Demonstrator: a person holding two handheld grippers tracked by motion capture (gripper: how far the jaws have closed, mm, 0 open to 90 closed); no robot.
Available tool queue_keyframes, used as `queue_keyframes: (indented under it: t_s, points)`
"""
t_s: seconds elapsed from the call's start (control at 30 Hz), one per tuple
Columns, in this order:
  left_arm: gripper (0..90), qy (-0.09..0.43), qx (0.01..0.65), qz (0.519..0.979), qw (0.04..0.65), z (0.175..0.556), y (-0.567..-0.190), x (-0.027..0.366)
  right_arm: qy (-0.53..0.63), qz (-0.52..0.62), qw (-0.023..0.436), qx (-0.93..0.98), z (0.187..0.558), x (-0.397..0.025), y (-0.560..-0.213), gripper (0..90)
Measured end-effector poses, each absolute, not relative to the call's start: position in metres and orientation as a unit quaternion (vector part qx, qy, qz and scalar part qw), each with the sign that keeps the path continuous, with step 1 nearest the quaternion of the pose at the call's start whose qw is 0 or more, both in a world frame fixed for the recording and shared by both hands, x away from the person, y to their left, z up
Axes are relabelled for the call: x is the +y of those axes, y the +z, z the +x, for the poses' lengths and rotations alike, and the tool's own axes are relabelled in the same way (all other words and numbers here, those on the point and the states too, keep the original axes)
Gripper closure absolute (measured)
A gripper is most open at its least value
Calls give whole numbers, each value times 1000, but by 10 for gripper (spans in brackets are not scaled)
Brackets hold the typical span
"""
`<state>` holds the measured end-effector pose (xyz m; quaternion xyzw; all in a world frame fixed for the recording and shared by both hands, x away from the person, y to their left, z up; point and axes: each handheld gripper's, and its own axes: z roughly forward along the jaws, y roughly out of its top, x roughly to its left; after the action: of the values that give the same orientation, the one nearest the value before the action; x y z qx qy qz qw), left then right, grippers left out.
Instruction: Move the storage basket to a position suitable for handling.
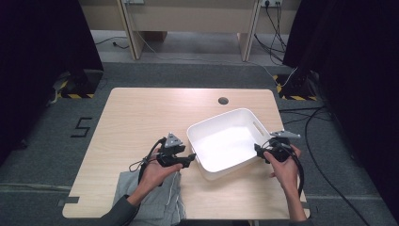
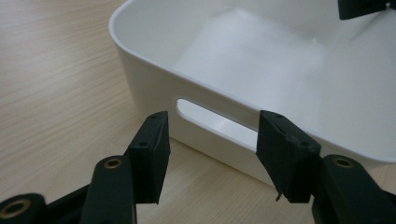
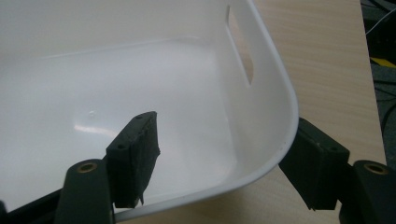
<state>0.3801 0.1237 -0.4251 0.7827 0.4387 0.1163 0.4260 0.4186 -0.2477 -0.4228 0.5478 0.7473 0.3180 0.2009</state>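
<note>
Grey cloth (image 1: pixel 155 197) at table (image 1: pixel 141 117) near edge — round hole (image 1: pixel 223 100) far side.

Black two-jaw tools (image 1: pixel 190 157) with brass-ringed screw holes; grey plates; trailing black cables.

Grey carpet floor (image 1: pixel 42 155), black curtains (image 1: pixel 37 42), wooden table (image 1: pixel 141 113).

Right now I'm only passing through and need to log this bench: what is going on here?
A person at a wooden table is working on an empty white bin with two handheld grippers. The right gripper has its jaws open astride the bin's rim at a corner, one inside and one outside. The left gripper, also open, points at the handle slot on the bin's side without touching it. A grey cloth lies at the near edge.
</note>
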Motion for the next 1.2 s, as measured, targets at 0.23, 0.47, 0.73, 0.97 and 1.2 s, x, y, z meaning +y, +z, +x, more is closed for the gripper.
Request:
queue_keyframes:
  t_s: [0.23,0.47,0.73,0.97,1.2]
  points:
    - [460,128,452,775,422,394,-422,124,315,569,200,733,393,-245,-422,261]
    - [403,131,458,769,426,394,-423,125,329,575,190,725,389,-249,-422,247]
    - [275,117,437,771,447,358,-415,121,361,533,191,742,394,-265,-419,291]
    - [225,98,409,791,445,335,-420,99,385,525,159,743,391,-275,-422,341]
    - [283,96,405,803,427,335,-434,91,391,536,137,736,380,-267,-423,300]
